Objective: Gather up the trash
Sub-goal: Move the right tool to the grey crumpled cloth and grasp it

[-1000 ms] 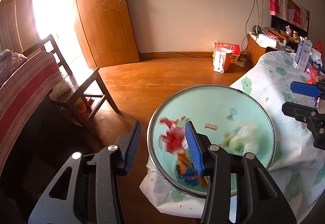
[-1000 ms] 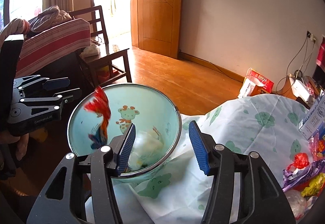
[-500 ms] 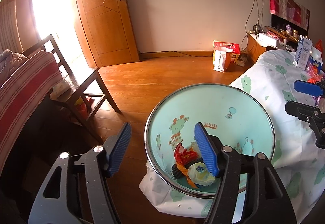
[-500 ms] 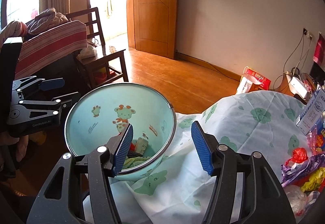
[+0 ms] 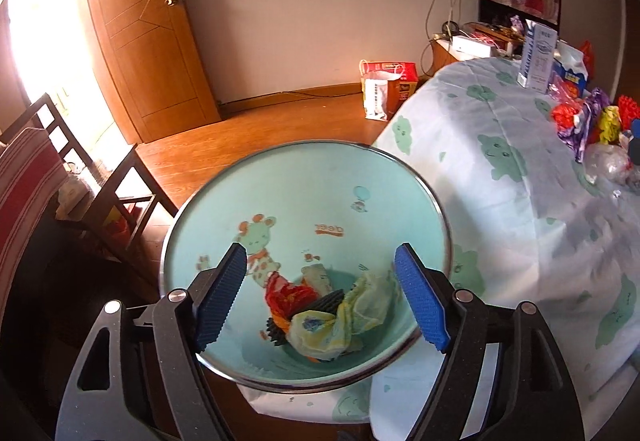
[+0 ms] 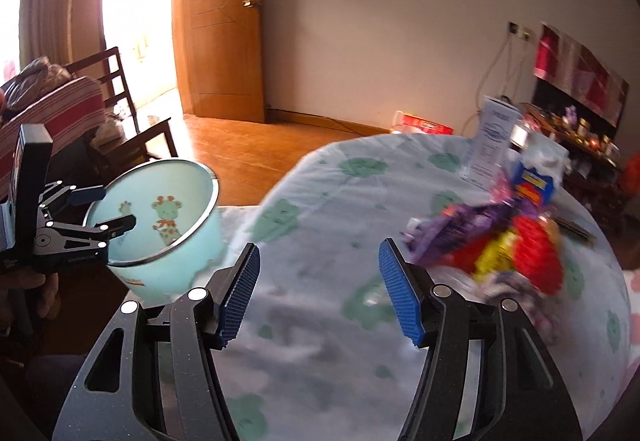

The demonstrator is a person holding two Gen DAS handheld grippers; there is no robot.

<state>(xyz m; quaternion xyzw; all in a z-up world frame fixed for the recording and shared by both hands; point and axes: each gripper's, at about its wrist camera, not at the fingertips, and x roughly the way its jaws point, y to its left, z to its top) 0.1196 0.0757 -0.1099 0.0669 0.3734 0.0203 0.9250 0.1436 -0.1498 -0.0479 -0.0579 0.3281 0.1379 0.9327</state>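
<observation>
A mint-green bin point(image 5: 304, 177) with a giraffe print and a metal rim stands beside the table; it also shows in the right wrist view point(image 6: 168, 241). Several crumpled wrappers point(image 5: 332, 317) lie at its bottom. My left gripper point(image 5: 320, 301) is open and empty, right above the bin's mouth; it shows in the right wrist view point(image 6: 100, 213) too. My right gripper point(image 6: 320, 293) is open and empty over the table, left of a blurred pile of red, yellow and purple wrappers point(image 6: 504, 241), which also shows in the left wrist view point(image 5: 588, 121).
The table wears a white cloth with green bears point(image 6: 344, 321). A white carton point(image 6: 492, 141) and a blue box point(image 6: 536, 185) stand behind the pile. A wooden chair point(image 5: 108, 197), a striped sofa point(image 6: 60, 109), a door point(image 5: 144, 41) and a bag on the floor point(image 5: 388, 89) lie beyond.
The red wrapper fell into the bin and settled. My left gripper opened wider over the bin. My right gripper swung right, away from the bin toward the wrapper pile.
</observation>
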